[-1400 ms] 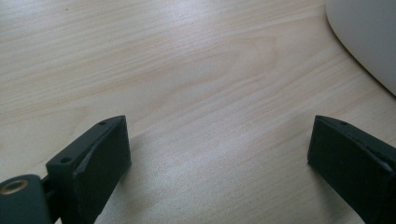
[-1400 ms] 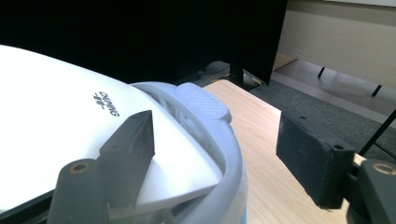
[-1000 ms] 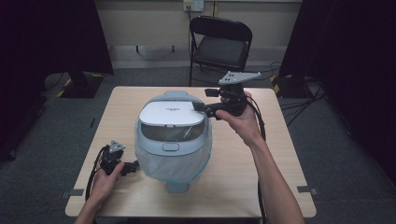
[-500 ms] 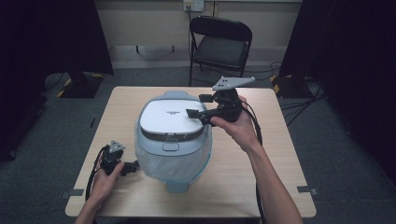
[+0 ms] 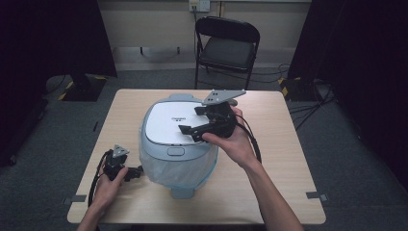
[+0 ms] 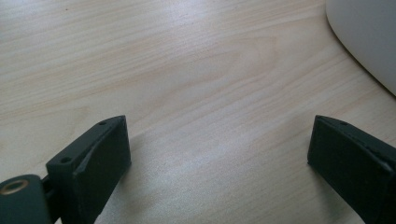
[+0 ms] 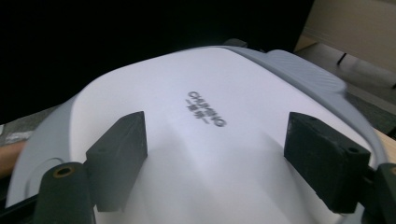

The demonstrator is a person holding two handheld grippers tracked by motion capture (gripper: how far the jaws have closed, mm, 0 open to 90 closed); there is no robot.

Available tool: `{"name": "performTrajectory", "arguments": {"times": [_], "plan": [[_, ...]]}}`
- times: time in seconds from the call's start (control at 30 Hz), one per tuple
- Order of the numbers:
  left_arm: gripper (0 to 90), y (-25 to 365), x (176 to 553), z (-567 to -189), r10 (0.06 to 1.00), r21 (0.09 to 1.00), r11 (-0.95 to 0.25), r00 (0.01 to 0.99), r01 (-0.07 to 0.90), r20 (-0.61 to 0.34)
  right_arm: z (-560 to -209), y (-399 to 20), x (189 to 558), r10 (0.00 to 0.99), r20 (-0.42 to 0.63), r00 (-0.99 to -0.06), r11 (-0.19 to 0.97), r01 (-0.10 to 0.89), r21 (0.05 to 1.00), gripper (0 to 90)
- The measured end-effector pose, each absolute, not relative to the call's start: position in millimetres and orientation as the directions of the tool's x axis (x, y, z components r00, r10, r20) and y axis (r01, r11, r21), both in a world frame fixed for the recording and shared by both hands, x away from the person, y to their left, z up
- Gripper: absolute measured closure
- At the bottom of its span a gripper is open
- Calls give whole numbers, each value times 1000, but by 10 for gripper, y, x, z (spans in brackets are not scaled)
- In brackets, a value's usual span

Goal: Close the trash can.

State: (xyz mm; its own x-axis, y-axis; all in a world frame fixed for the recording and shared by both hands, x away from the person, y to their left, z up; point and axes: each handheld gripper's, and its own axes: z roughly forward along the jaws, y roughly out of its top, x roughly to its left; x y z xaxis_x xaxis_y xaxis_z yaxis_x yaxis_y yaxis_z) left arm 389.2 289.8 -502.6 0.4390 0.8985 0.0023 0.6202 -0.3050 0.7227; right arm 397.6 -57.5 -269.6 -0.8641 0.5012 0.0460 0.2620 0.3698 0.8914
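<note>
A wooden table is seen from above, and at its middle a large rice cooker is set, its pale blue body topped by a white lid that is shut, so whatever is inside is hidden. Since the earlier frames, the right gripper has been carried leftward from the cooker's far right edge to a place over the lid, while the cooker itself is left where it was. The right gripper's jaws have just been opening and are held wide apart; the lid lies under the gap between them and nothing is clamped. The left gripper is kept low at the near left, just beside the cooker's base, with its jaws spread apart over bare wood.
</note>
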Motion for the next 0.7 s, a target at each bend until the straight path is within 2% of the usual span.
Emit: {"name": "performTrajectory", "arguments": {"times": [0.2, 0.53, 0.7], "plan": [[54, 2897, 3891, -5026, 900, 723, -303, 437, 621, 1, -2704, -467, 3874, 485, 19, -874, 387, 234, 892, 203], [54, 2895, 3889, -5028, 900, 725, -301, 435, 620, 2, -2774, -485, 3798, 517, 8, -856, 343, 216, 914, 208], [54, 2893, 3888, -5029, 901, 725, -298, 433, 621, 0, -2757, -471, 3769, 531, -2, -848, 357, 222, 907, 209]]}}
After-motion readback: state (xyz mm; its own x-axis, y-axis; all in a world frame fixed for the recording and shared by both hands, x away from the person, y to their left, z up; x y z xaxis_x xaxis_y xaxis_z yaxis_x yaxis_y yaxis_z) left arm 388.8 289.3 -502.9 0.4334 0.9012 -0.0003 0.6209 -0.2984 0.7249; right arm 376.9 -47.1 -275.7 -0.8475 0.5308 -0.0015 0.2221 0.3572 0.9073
